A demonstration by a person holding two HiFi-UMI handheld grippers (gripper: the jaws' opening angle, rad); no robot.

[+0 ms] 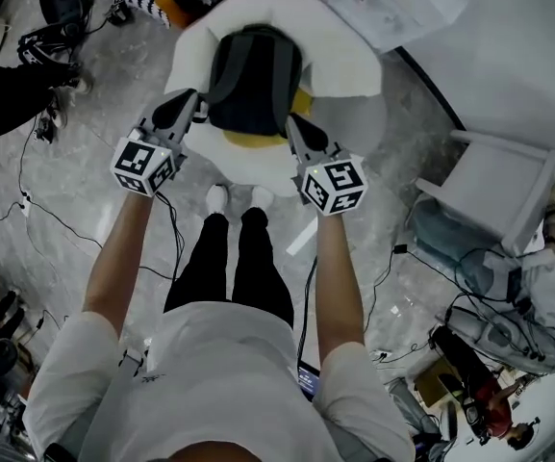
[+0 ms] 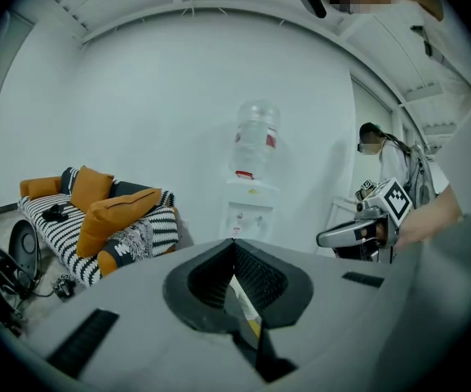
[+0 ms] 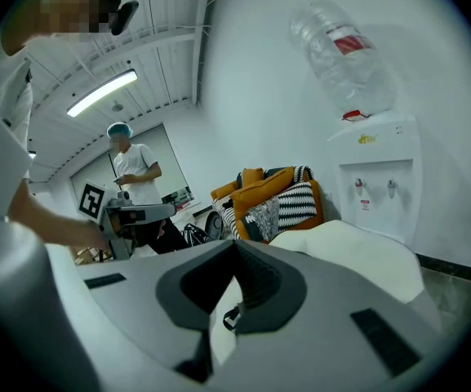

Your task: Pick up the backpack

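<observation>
Seemingly the approach step — left gripper point(image 1: 197, 107) and right gripper point(image 1: 292, 123), jaws pressed together, flank the backpack point(image 1: 255, 77) — next they likely must spread to grip it.

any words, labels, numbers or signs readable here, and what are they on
Nothing reads clearly.
Red label on the clear plastic water bottle: print too blurred.
Yellow mark on the white water dispenser: too small.
Black and white square markers on the two white cubes: patterns, no letters.
Small dark print on the person's white shirt: too small.
</observation>
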